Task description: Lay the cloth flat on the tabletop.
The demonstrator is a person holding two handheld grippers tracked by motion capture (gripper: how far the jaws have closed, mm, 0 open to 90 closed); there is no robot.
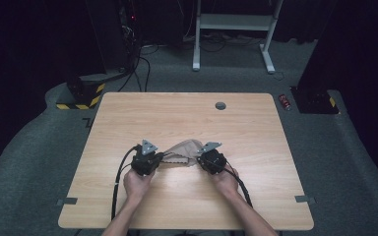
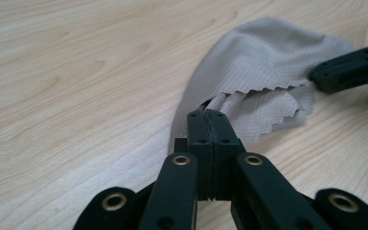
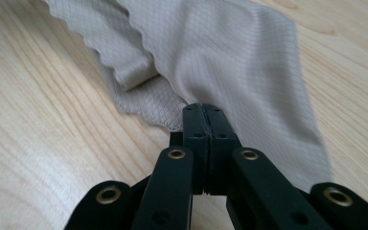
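high view: two hand-held grippers are pinching a small beige cloth (image 1: pixel 184 150) at opposite ends on the wooden table (image 1: pixel 187 118).

going left to right, the left gripper (image 1: pixel 158 158) is sitting at the cloth's left end with its jaws pressed together on the fabric; in the left gripper view the pads are meeting with only the cloth's edge between them, and the zigzag-cut hem is folding over just beyond. the cloth is lying bunched and humped between the two tools, near the middle of the table's front half, probably because both ends are being gripped so it can be lifted, spread or folded. the right gripper (image 1: pixel 200 158) is clamping the right end the same way, jaws fully closed on the fabric, which is draping away from its tips.
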